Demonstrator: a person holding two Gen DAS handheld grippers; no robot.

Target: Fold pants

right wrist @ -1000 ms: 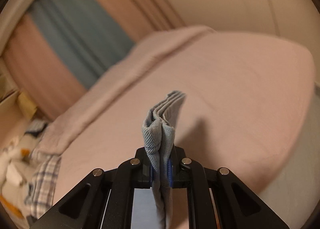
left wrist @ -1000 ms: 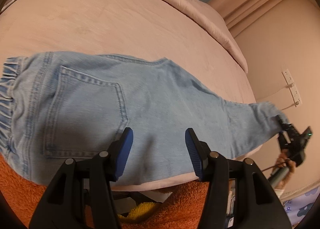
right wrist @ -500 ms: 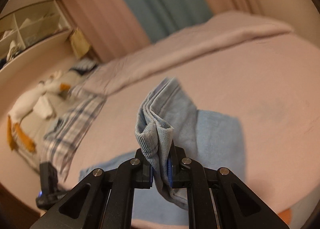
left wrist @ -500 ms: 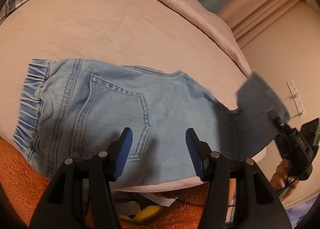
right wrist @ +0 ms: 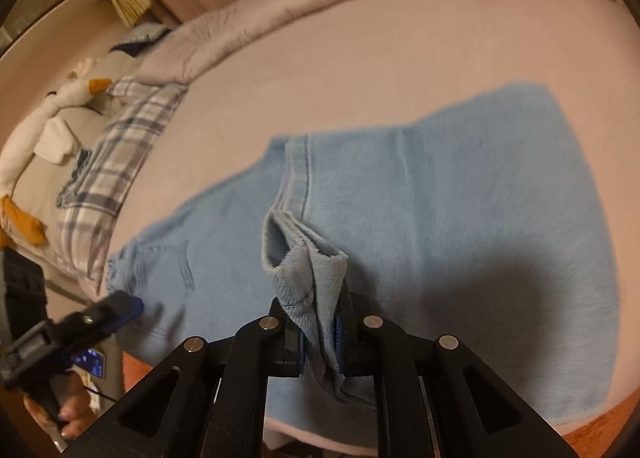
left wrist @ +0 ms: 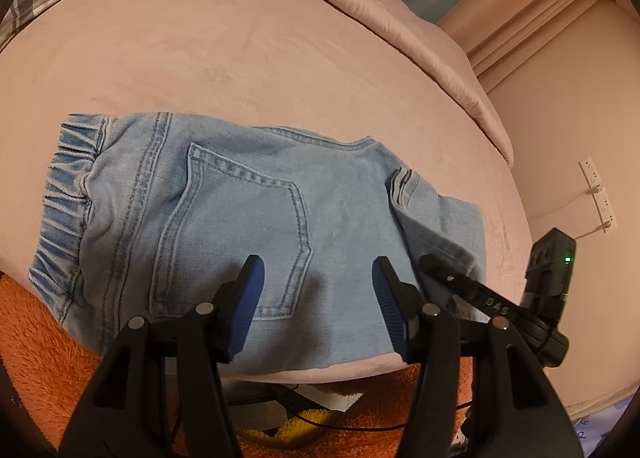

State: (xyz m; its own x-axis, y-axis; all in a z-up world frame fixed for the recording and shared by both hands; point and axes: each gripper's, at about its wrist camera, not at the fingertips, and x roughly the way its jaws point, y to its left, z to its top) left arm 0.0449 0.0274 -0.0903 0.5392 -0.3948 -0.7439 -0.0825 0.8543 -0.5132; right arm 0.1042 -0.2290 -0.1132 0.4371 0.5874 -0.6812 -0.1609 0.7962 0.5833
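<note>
Light-blue jeans (left wrist: 248, 217) lie flat on the pink bed (left wrist: 240, 49), legs doubled over. Right tool (right wrist: 318, 342) is clenched on the bunched hem. Left tool (left wrist: 316, 298) stands released above the seat. The near edge is hidden behind both tools.

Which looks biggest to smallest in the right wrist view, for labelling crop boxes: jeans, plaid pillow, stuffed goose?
1. jeans, by far the largest, though nearest the camera.
2. plaid pillow and stuffed goose: look similar in extent, both far off at the frame edge, so unranked.
</note>
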